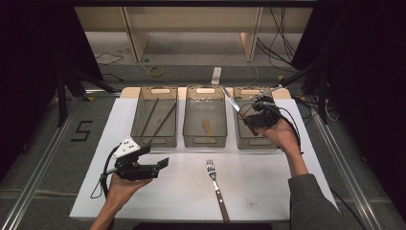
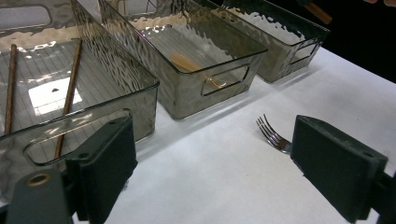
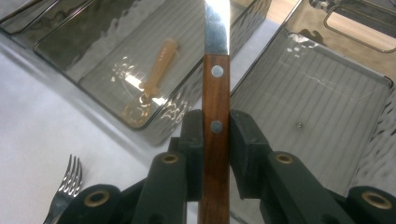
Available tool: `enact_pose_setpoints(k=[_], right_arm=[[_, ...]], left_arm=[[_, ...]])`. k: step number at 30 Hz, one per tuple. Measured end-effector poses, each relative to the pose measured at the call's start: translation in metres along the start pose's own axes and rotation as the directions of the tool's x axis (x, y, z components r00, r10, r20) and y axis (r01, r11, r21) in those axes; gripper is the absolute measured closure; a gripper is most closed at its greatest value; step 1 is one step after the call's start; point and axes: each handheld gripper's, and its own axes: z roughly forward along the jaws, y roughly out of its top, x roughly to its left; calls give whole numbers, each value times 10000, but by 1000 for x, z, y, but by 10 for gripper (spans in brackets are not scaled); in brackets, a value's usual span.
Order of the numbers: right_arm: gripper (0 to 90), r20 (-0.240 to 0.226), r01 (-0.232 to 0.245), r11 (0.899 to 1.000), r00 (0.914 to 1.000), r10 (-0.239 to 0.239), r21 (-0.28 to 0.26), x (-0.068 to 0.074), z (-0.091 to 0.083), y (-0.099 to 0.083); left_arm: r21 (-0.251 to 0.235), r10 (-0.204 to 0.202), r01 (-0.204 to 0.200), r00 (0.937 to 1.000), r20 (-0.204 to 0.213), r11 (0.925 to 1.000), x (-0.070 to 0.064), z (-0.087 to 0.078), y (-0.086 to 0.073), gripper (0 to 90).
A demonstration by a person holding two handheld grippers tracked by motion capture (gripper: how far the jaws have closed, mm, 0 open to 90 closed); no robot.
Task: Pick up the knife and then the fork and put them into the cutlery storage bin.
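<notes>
The right gripper (image 3: 215, 140), clenched on the wooden-handled steel knife (image 3: 215, 93), holds it over the right-hand smoked plastic bin (image 1: 256, 127), ready to lower and release, while the left gripper (image 2: 212, 172) hangs open near the wooden-handled fork (image 1: 217, 189).

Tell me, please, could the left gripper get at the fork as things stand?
Probably yes: the left gripper is open and holds nothing, and the fork lies alone on the bare sheet beside it, with nothing between them.

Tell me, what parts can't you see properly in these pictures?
- Knife: right gripper view, blade tip cut off by the top edge.
- Fork: left gripper view, handle hidden behind the left gripper's jaw.
- Wooden spoon: left gripper view, blurred by the middle bin's rippled wall.
</notes>
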Motion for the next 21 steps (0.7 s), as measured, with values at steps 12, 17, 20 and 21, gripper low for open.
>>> enact_pose_setpoints(k=[12,17,20,21], right_arm=[[767,87,-745,9970,9972,744,221,-18,12,9],[767,251,-1039,9936,9944,1029,449,-28,19,8],[767,405,-1224,9908,9919,1202,570,-33,23,7],[767,419,-1288,9899,9911,1264,595,-34,23,7]], left_arm=[[-6,4,-4,10000,11,10000,0,0,0,136],[-3,13,-13,10000,23,10000,0,0,0,136],[1,11,-11,10000,28,10000,0,0,0,136],[-3,6,-6,10000,23,10000,0,0,0,136]])
